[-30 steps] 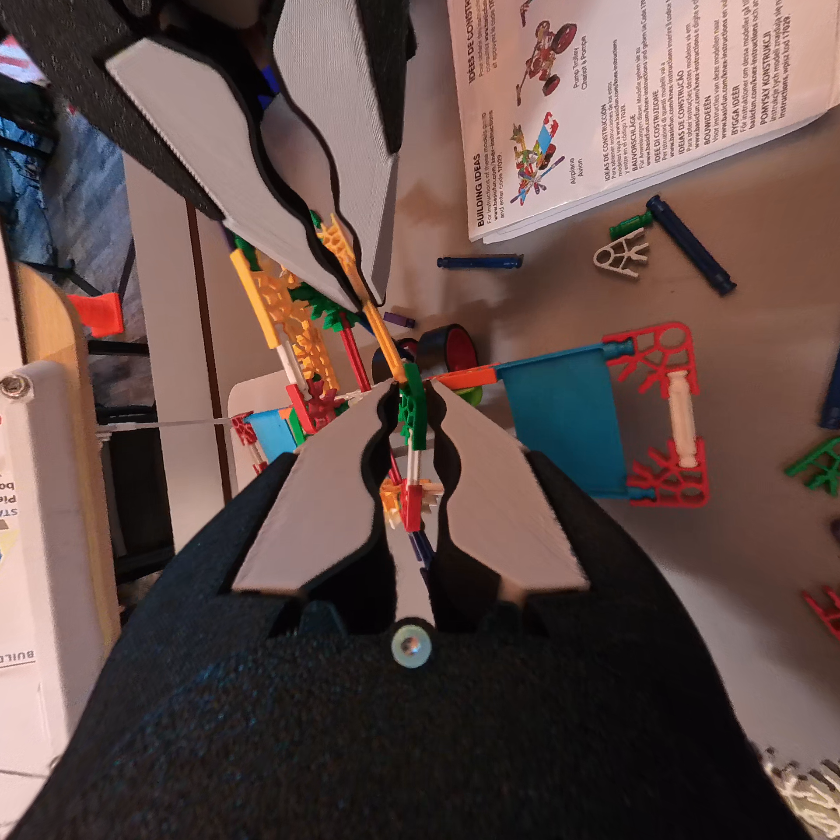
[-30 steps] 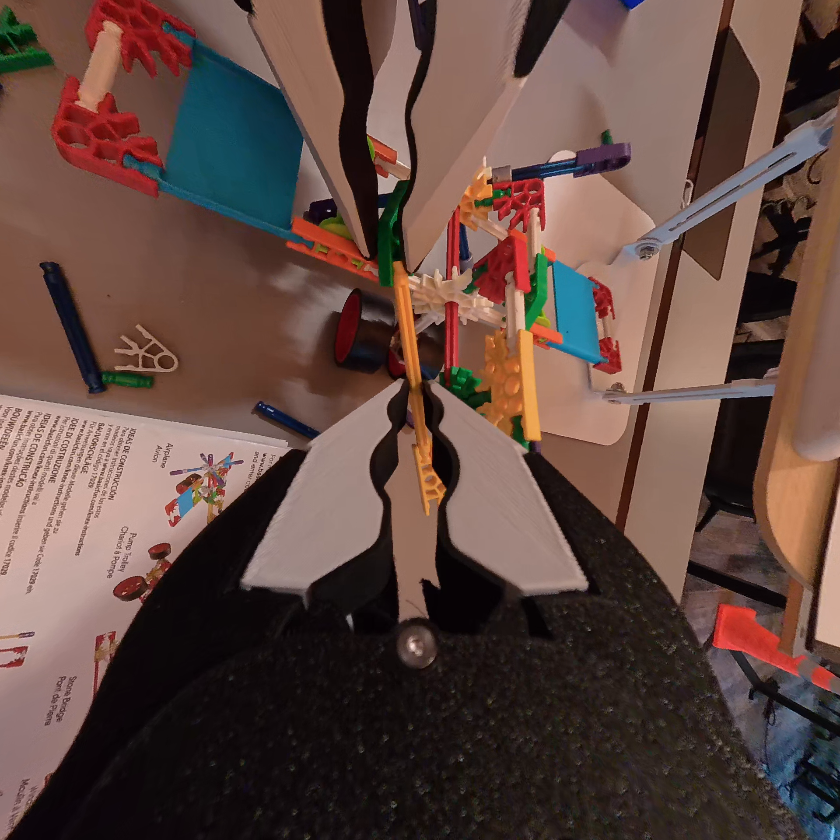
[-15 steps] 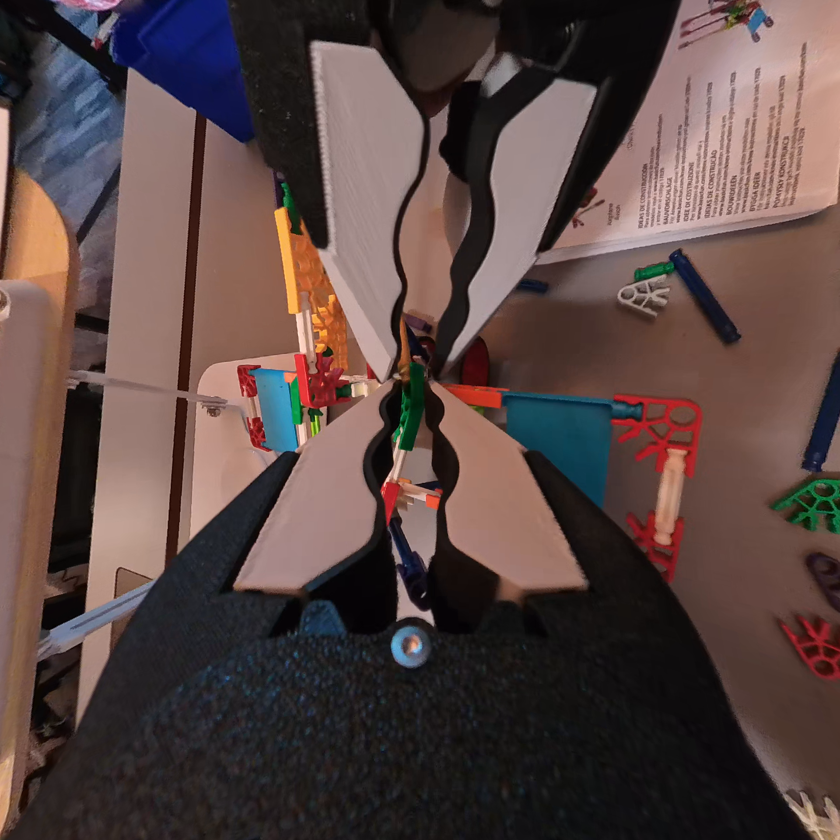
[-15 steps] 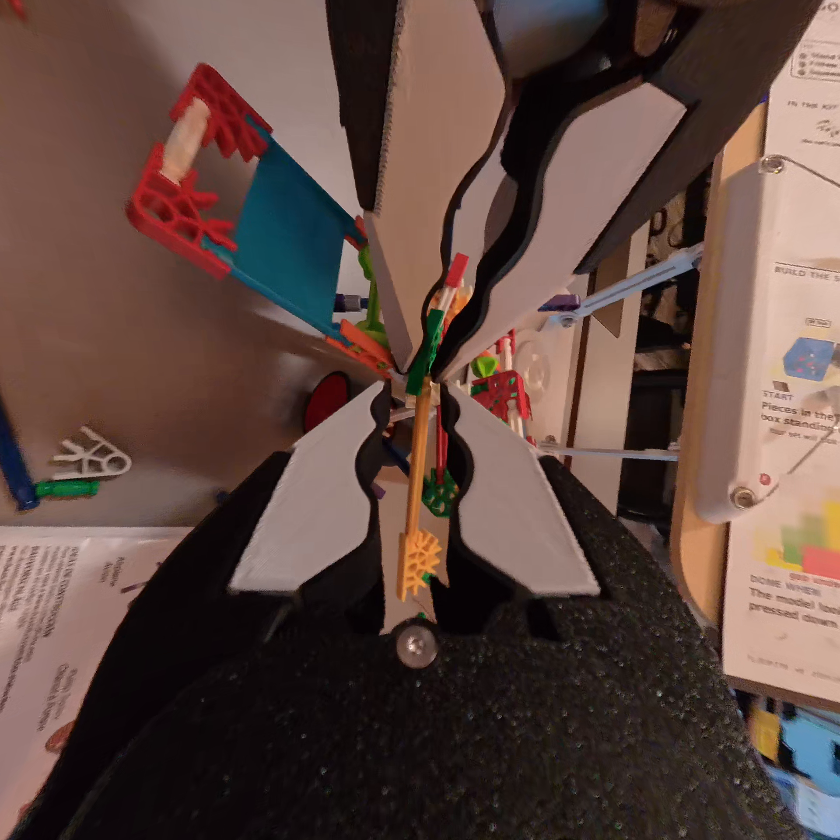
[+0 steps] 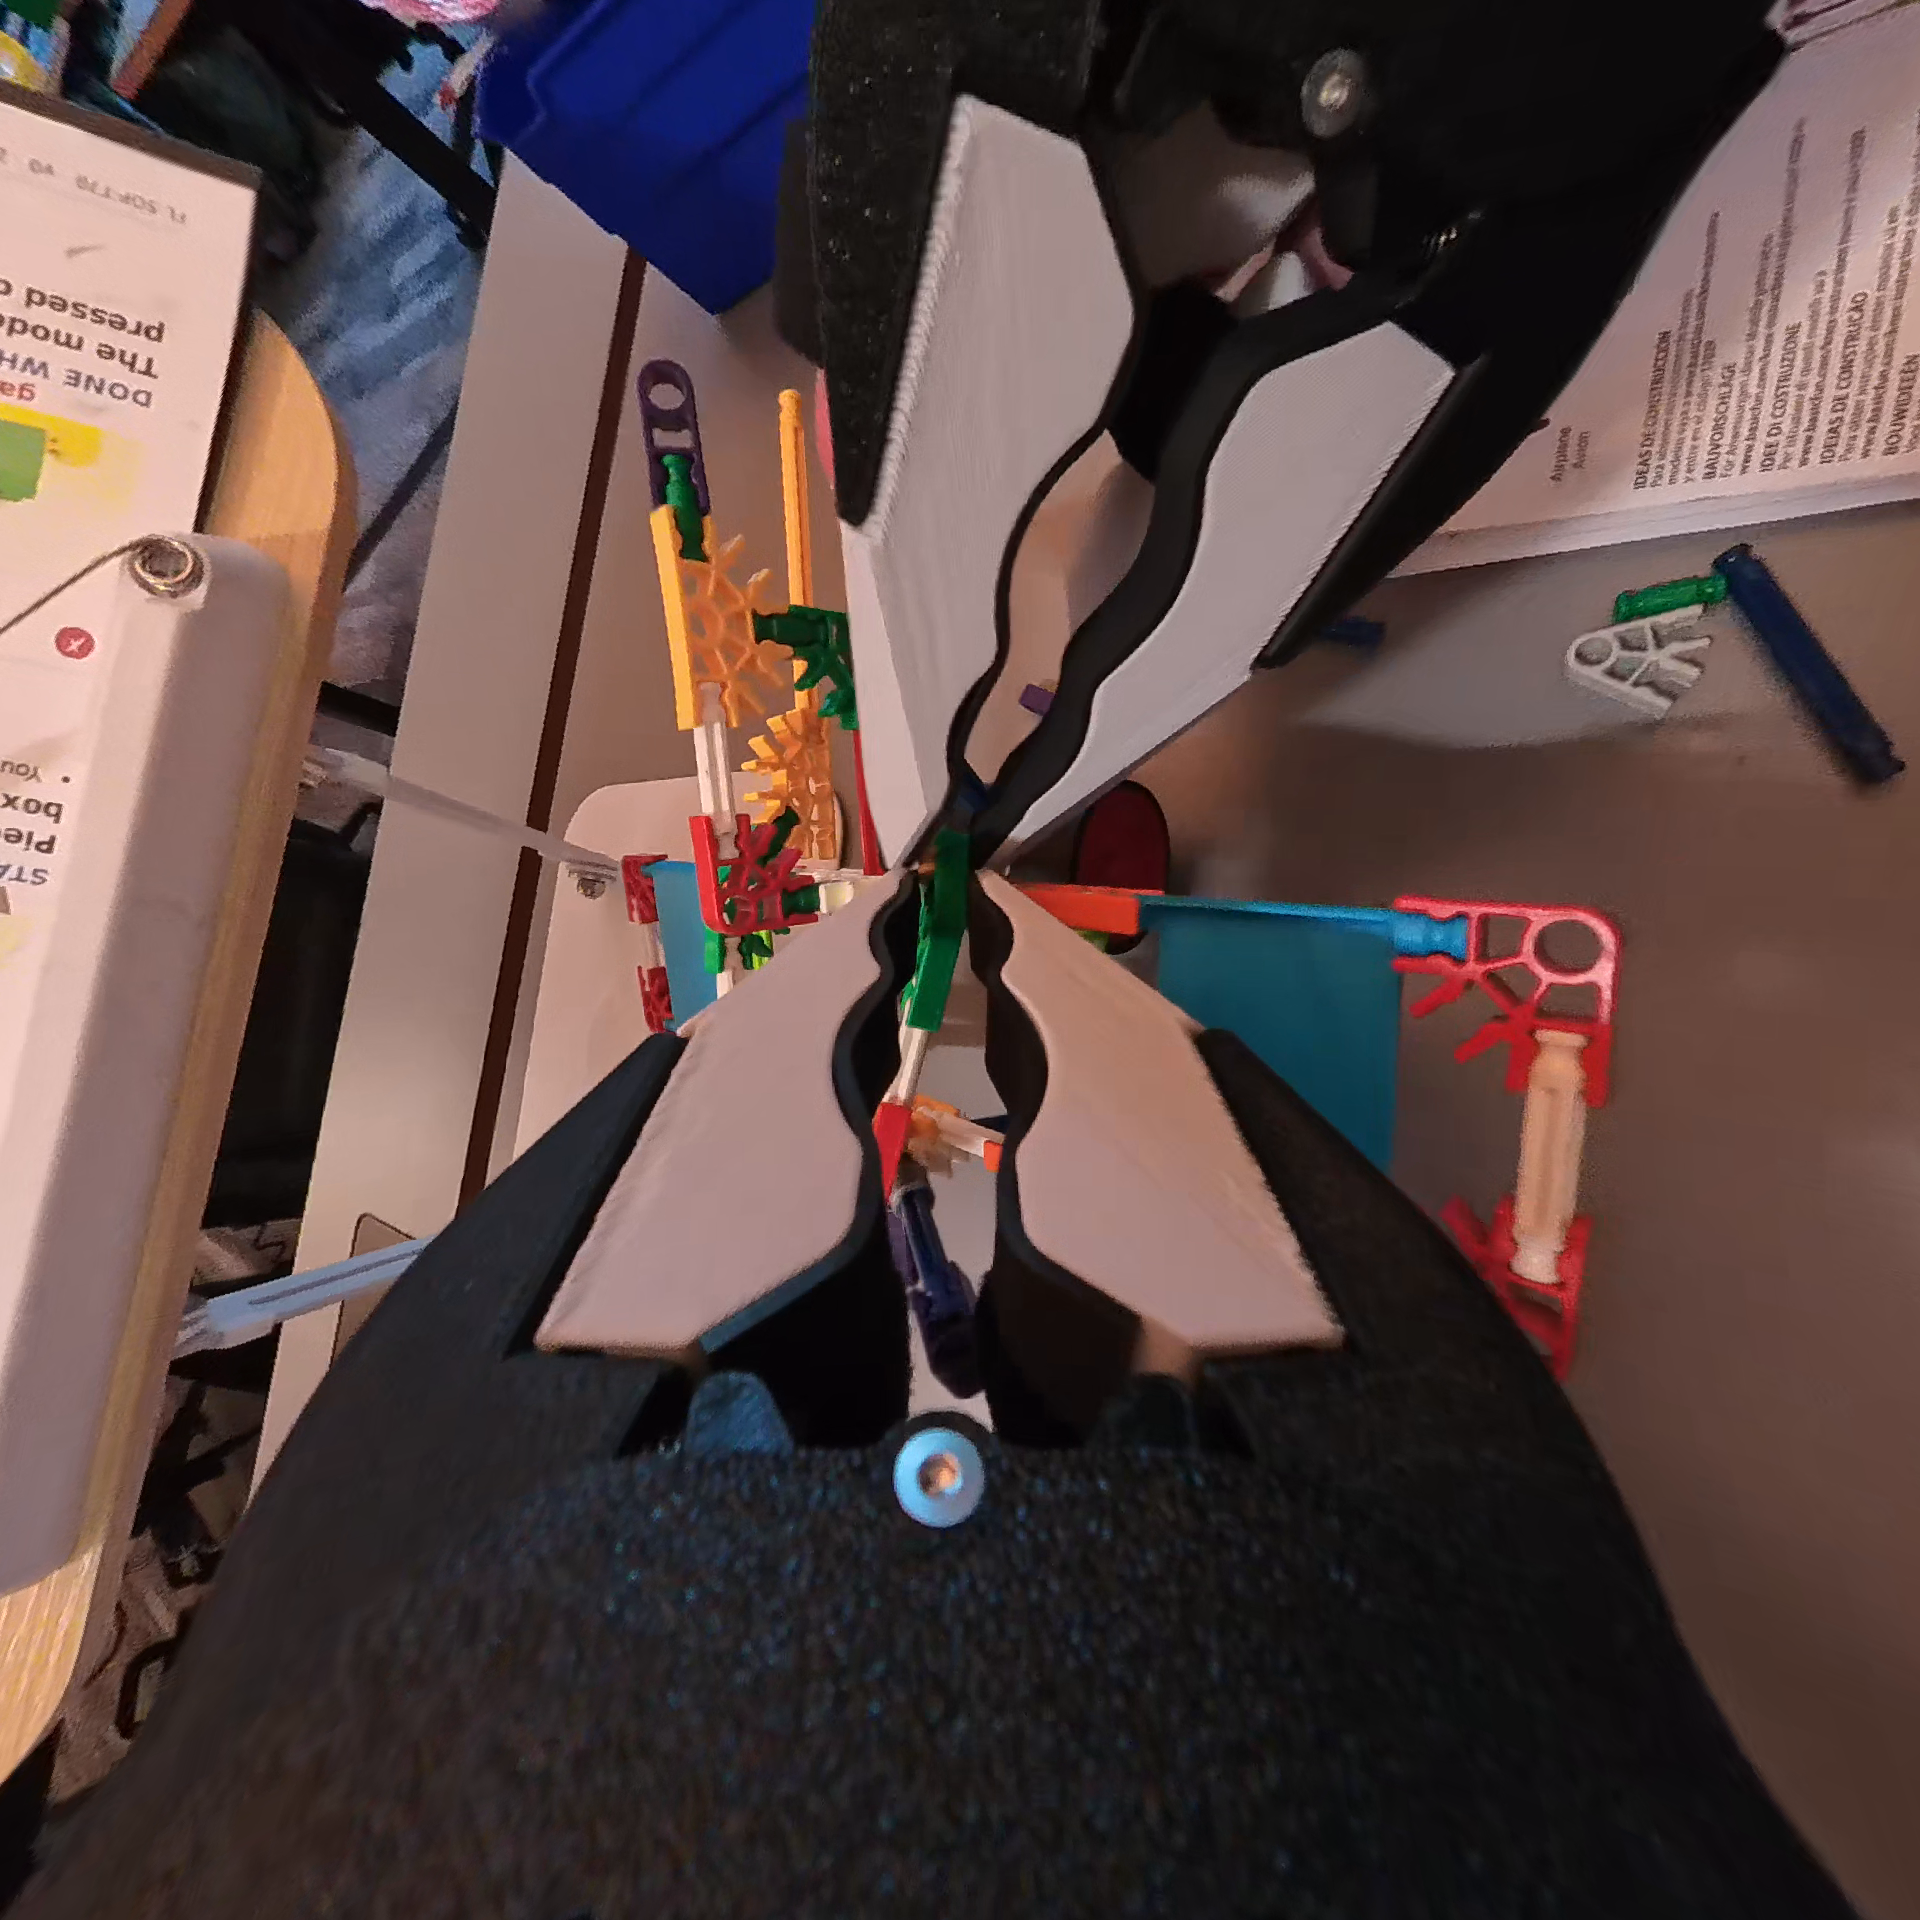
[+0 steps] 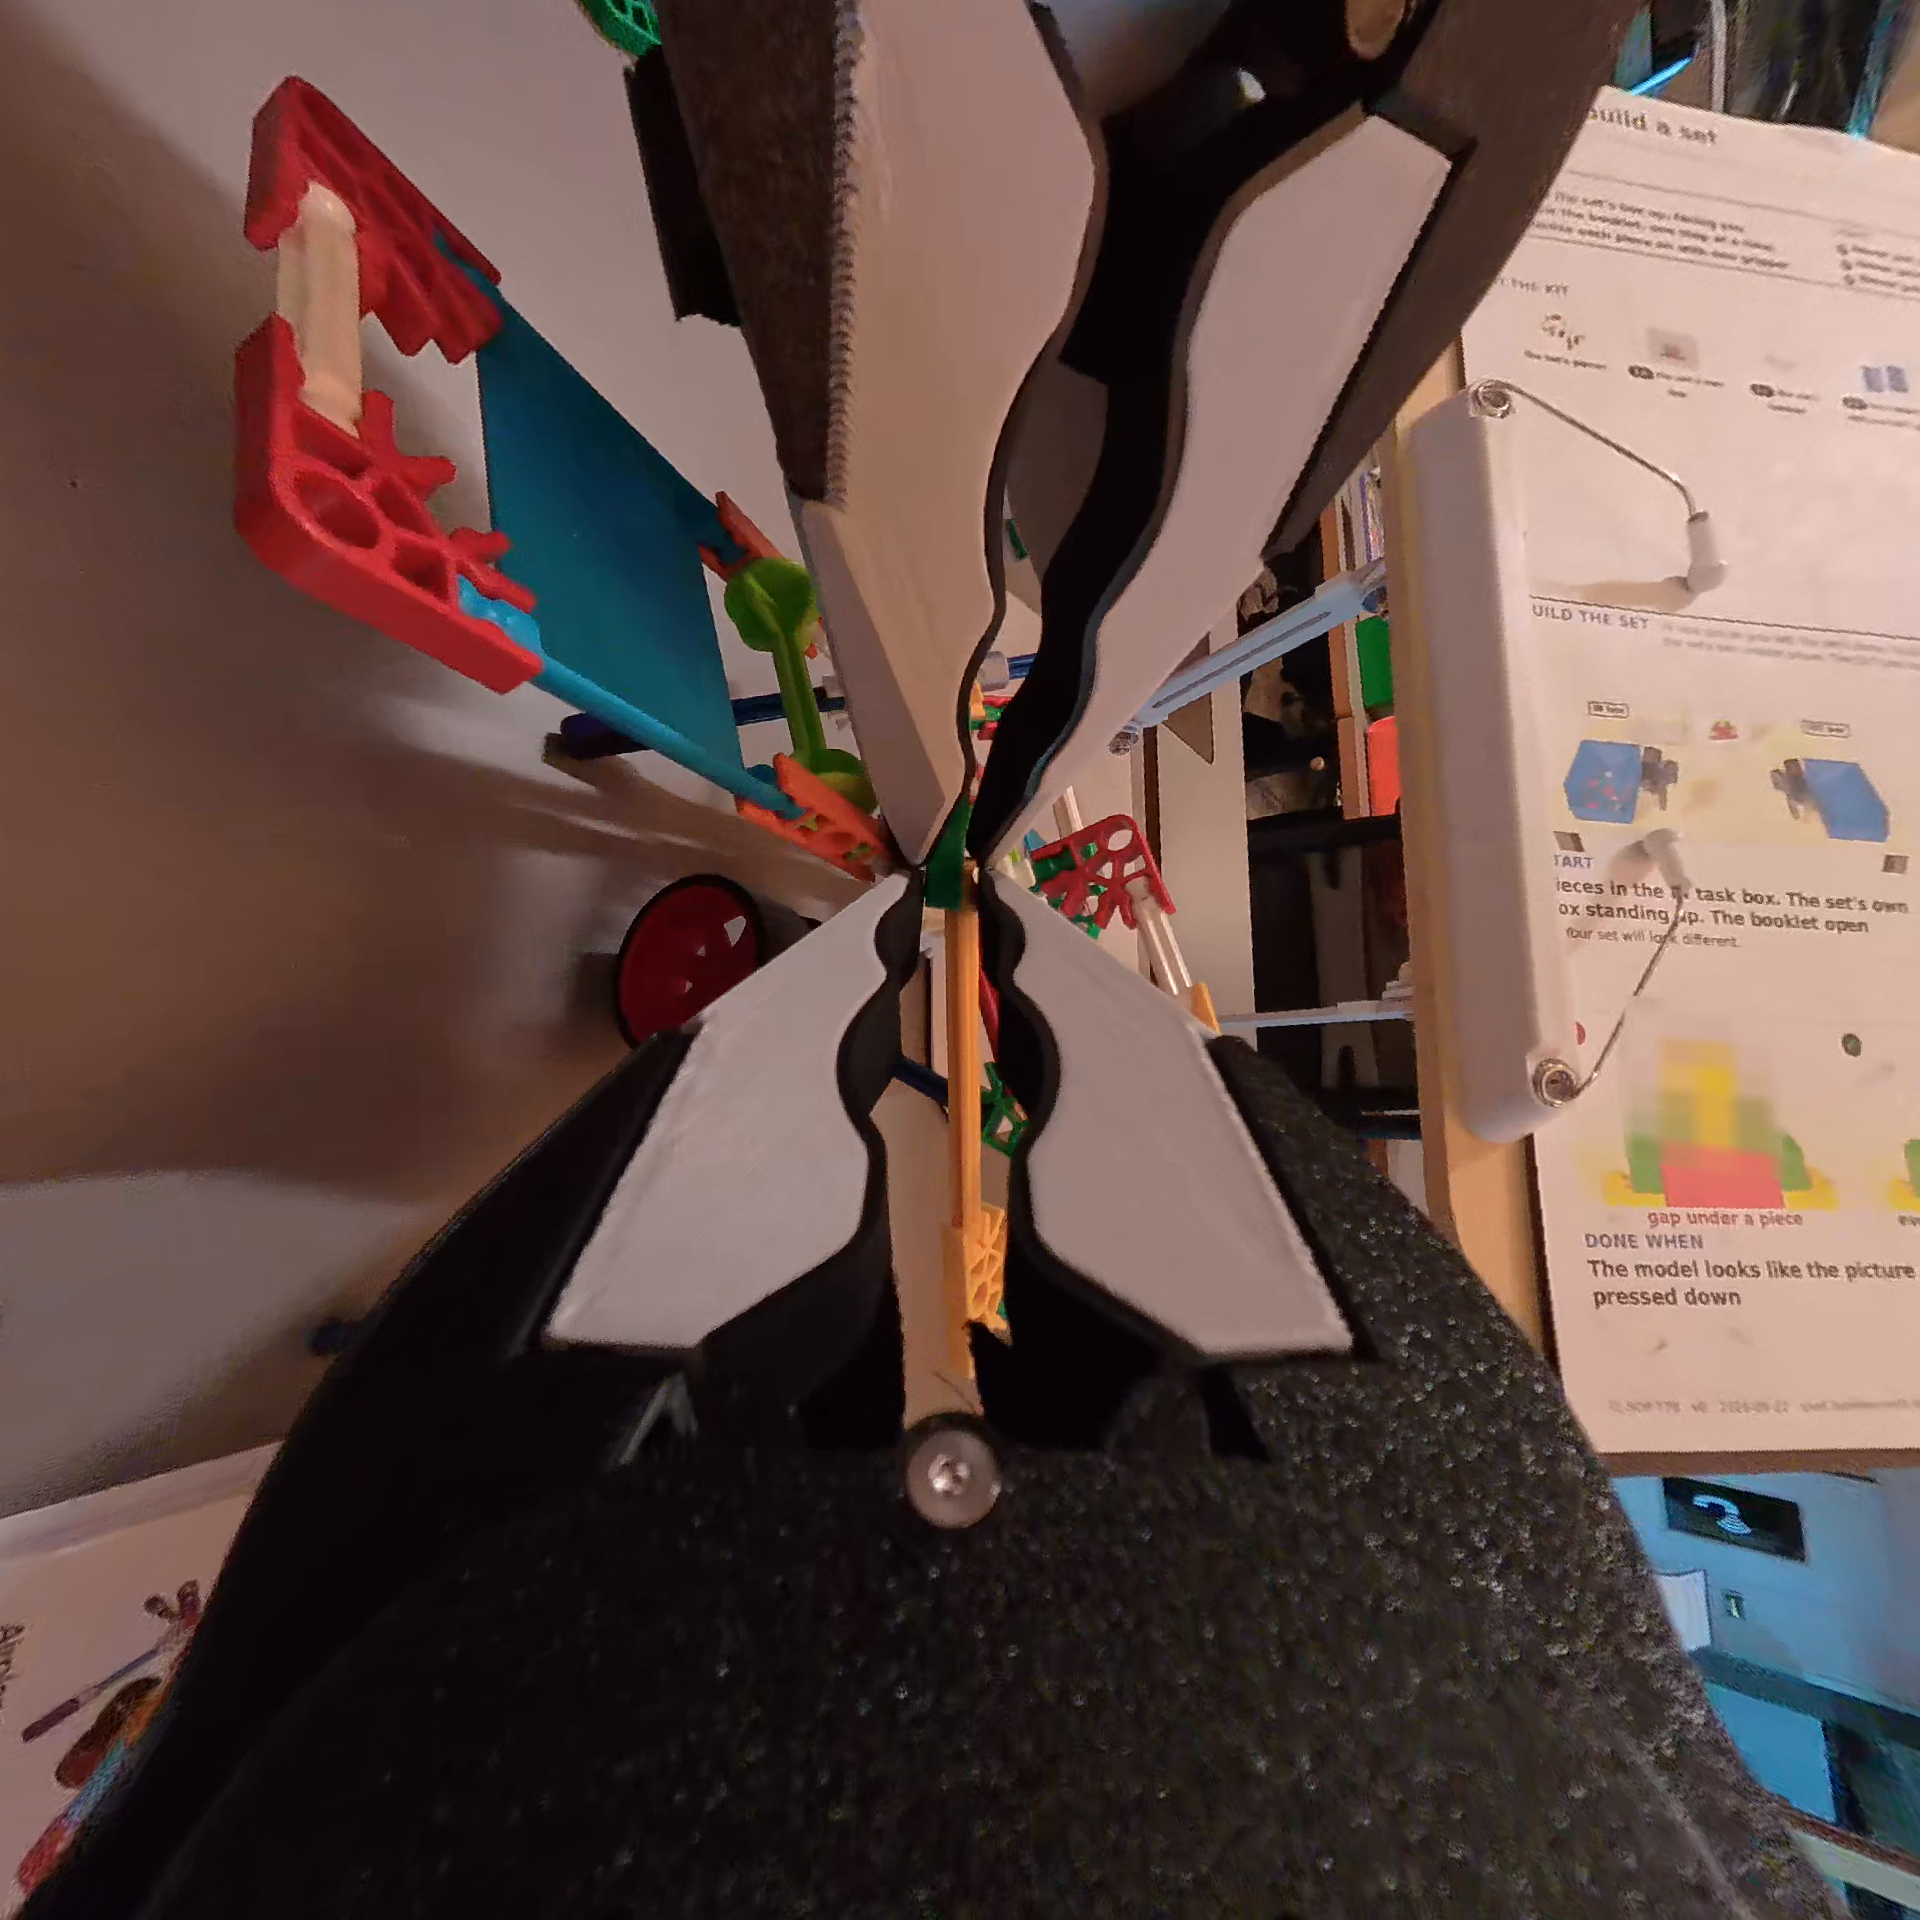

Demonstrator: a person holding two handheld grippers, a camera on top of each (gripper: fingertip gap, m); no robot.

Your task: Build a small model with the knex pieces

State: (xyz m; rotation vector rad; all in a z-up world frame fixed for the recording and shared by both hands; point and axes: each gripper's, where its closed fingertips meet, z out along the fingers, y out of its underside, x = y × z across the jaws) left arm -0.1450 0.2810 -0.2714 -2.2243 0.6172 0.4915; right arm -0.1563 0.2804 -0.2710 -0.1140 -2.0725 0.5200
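Printed lettering covers a white instruction sheet [image 6: 1745, 935] clipped to a wooden board [image 6: 1475, 1195], with small coloured pictures. A booklet [image 5: 1756, 343] at the table's [image 5: 1714, 1039] far edge carries several columns of print, perhaps in different languages.

A grey-brown tabletop [image 5: 1558, 810] lay under warm, dim light, its white edge strip [image 5: 499, 623] bordered by a dark line. A wooden board [image 5: 281, 727] stood beside the table, carrying a printed sheet [image 6: 1745, 935] under a white clip [image 6: 1475, 727]. A blue bin [image 5: 665, 135] sat beyond. Patterned flooring [image 5: 384, 312] showed below.
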